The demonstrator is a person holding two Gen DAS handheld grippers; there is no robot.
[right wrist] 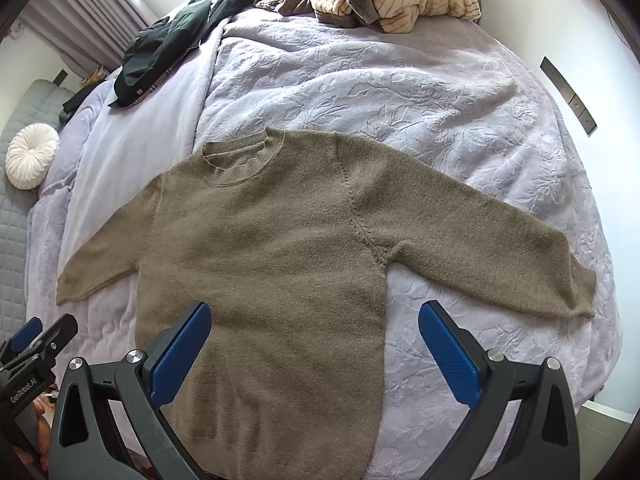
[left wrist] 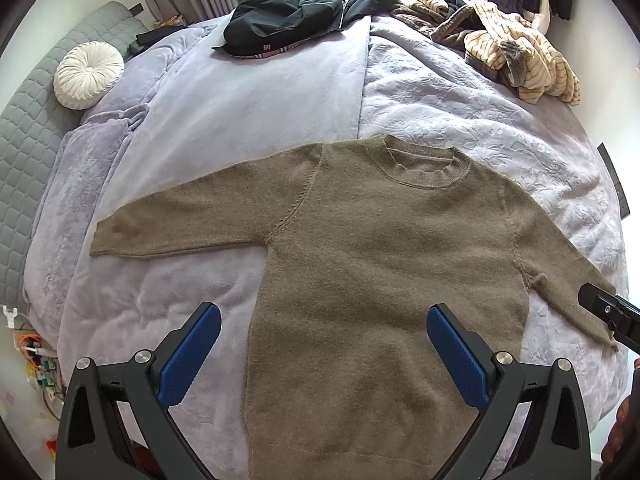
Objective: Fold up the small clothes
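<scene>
A white round cushion (left wrist: 89, 75) is being propped at the bed's left edge. The brown sweater (left wrist: 360, 272) is being laid flat on the lilac blanket (left wrist: 460, 104), both sleeves spread out. The left gripper (left wrist: 324, 350) and right gripper (right wrist: 315, 346) are being held wide apart over the hem, nothing gripped. Striped clothes (left wrist: 516, 56) are being piled far right.
</scene>
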